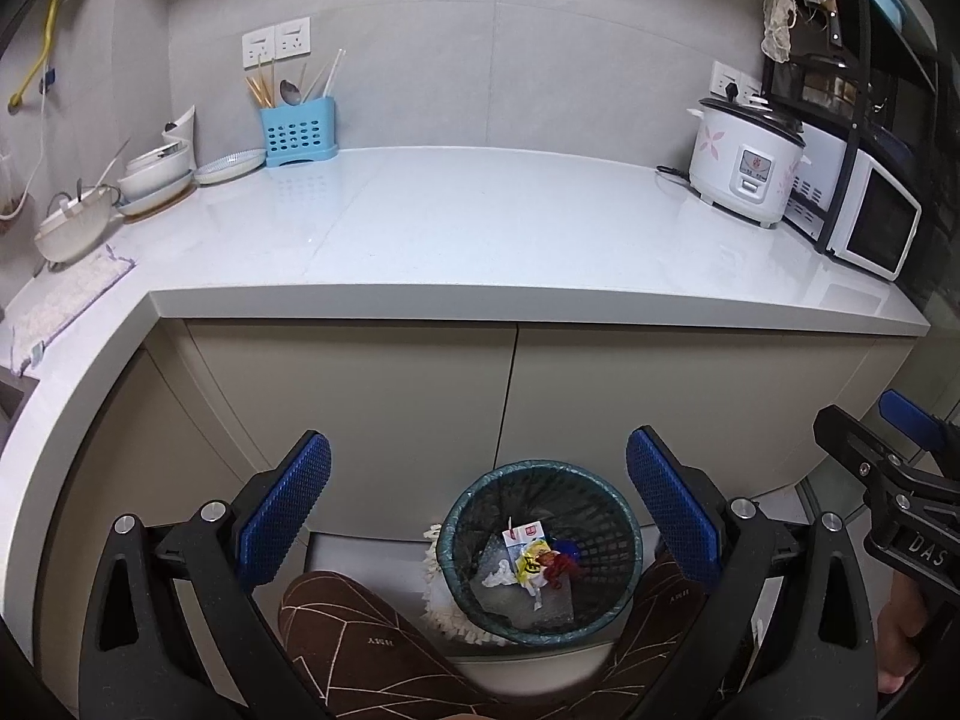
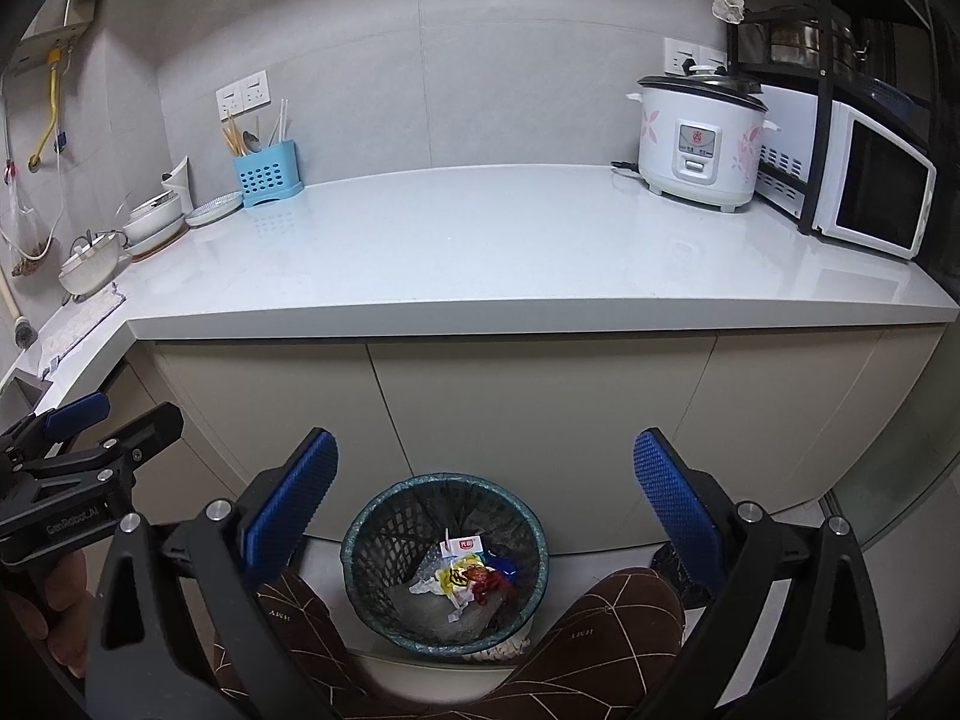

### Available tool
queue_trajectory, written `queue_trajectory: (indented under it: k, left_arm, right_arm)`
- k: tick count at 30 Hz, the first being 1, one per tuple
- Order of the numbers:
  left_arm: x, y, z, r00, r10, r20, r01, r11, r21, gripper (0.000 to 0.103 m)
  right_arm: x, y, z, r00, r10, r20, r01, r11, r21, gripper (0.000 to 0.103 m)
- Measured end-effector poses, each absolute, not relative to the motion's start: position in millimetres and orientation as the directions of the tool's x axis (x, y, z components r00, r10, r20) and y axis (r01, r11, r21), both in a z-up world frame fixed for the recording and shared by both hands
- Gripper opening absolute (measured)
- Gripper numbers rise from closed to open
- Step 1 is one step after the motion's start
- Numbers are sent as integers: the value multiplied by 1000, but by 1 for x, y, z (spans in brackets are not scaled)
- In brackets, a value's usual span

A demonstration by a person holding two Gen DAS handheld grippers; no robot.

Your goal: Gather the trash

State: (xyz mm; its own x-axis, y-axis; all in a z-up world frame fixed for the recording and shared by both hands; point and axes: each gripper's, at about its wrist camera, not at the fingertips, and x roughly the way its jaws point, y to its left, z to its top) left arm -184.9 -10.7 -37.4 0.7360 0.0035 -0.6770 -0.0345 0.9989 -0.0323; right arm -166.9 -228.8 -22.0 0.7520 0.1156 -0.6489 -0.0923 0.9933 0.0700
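A round mesh trash bin (image 1: 462, 516) with a dark liner stands on the floor in front of the cabinet; it also shows in the right wrist view (image 2: 372, 540). Inside it lie crumpled wrappers (image 1: 534, 564), white, yellow, red and blue, also seen in the right wrist view (image 2: 465, 576). My left gripper (image 1: 478, 516) is open and empty, held above the bin. My right gripper (image 2: 486, 516) is open and empty above the same bin. Each gripper shows at the edge of the other's view: the right one (image 1: 888, 468) and the left one (image 2: 78, 438).
A pale countertop (image 1: 480, 228) carries a blue utensil holder (image 1: 298, 132), stacked bowls and plates (image 1: 156, 174), a white rice cooker (image 1: 744, 162) and a microwave (image 1: 870, 222) under a black rack. Cabinet doors (image 1: 420, 408) stand behind the bin. The person's patterned trouser legs (image 1: 360, 648) flank the bin.
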Motion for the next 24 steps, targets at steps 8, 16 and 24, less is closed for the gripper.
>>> queue_trajectory:
  k: [8, 16, 24]
  left_arm:
    - [-186, -14, -38, 733, 4, -680, -35, 999, -31, 97]
    - [-187, -17, -40, 733, 2, -680, -32, 999, -31, 97]
    - [-189, -18, -39, 739, 8, -674, -32, 999, -23, 97]
  right_arm:
    - [-167, -231, -24, 750, 114, -651, -90, 993, 71, 95]
    - [-166, -232, -26, 751, 103, -652, -83, 995, 62, 95]
    - [-165, -231, -26, 751, 96, -654, -78, 995, 56, 95]
